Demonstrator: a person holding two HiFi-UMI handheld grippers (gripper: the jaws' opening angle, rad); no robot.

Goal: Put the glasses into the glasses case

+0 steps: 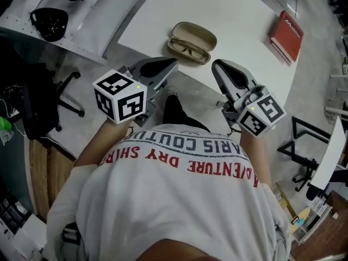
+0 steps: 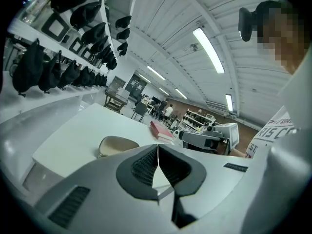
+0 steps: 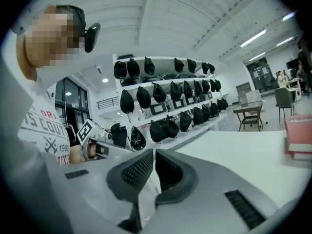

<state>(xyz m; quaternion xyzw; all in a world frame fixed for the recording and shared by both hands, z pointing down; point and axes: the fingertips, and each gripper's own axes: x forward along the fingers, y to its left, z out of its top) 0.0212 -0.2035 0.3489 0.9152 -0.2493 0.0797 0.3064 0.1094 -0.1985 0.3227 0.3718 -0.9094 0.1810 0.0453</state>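
On the white bench (image 1: 239,20), the open glasses case (image 1: 191,41) holds the glasses (image 1: 190,50); left tongs (image 1: 172,63) and right tongs (image 1: 218,64) are both clenched empty

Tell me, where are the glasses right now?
In the head view the glasses lie inside the open beige glasses case near the front edge of the white table, left of the red book.

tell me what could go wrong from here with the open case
The glasses case lies open with the glasses inside, close to the table edge: a nudge to shut its lid might slide it off. The left gripper and right gripper are both shut, so they could only push.
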